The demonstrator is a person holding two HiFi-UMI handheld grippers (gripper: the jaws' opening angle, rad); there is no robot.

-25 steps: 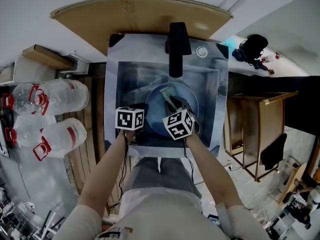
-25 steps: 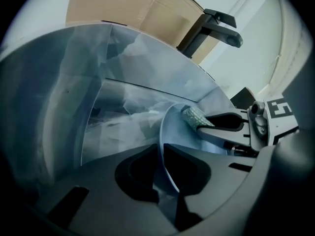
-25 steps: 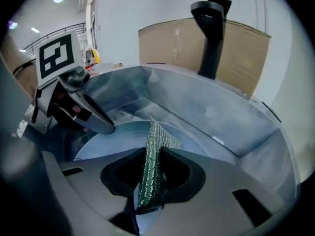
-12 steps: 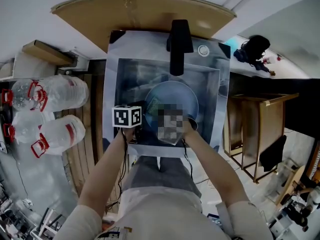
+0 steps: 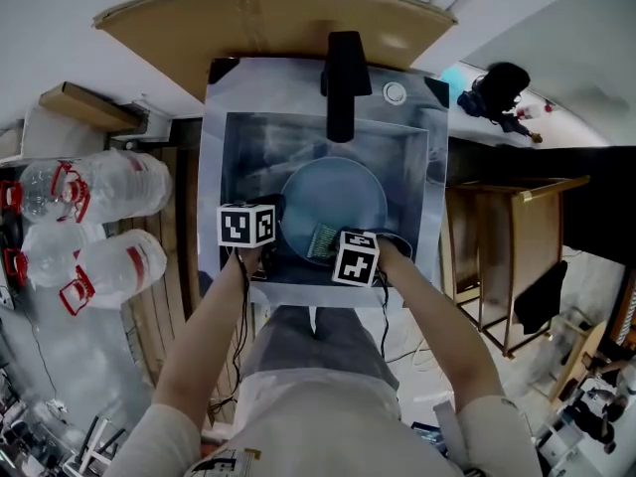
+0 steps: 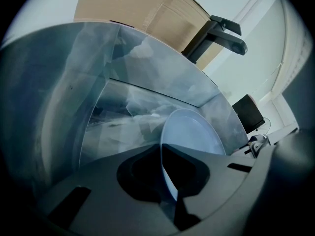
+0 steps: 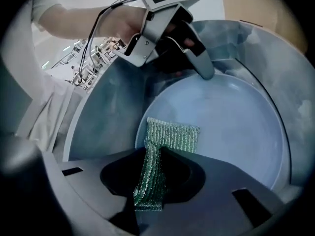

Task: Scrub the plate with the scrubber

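Note:
A pale blue plate (image 5: 335,195) lies tilted in the steel sink (image 5: 238,142). My left gripper (image 5: 270,229) is at the plate's left rim, and in the left gripper view its jaws (image 6: 165,156) are shut on the thin edge of the plate (image 6: 194,132). My right gripper (image 5: 336,249) is at the plate's near edge, shut on a green mesh scrubber (image 5: 323,238). In the right gripper view the scrubber (image 7: 170,136) runs out of the right gripper (image 7: 150,181) and lies flat on the plate (image 7: 236,127). There the left gripper (image 7: 204,73) pinches the far rim.
A black faucet (image 5: 343,78) overhangs the sink's far side. Large water bottles (image 5: 109,227) lie to the left of the sink. A wooden frame (image 5: 512,266) stands to the right. The sink walls (image 6: 59,97) enclose both grippers closely.
The right gripper has drawn the scrubber from the plate's middle toward its near edge. The left gripper stays at the plate's left rim.

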